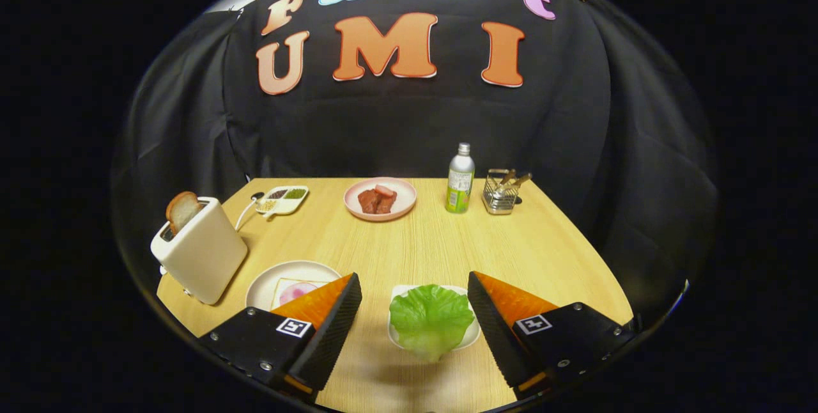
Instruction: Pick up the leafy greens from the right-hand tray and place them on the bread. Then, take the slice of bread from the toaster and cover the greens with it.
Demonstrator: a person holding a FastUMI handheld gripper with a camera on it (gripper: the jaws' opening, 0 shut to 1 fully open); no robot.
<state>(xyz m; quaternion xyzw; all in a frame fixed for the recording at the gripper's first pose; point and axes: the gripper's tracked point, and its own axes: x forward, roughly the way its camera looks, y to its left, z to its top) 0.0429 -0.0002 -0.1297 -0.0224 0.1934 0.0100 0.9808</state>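
Note:
A green lettuce leaf (430,320) lies on a small white tray (471,334) between my two fingers, apart from both. My gripper (414,288) is open, and nothing touches its pads. Left of the left finger stands a white plate (281,275) with a slice of bread (293,291) topped by a pink ham slice, partly hidden behind that finger. Further left, a white toaster (201,250) holds a browned bread slice (183,210) sticking up from its slot.
At the table's far side stand a pink plate of meat pieces (380,199), a divided white dish (283,199), a bottle (460,179) and a wire cutlery holder (500,192). A cord runs from the toaster toward the dish. Bare wood lies mid-table.

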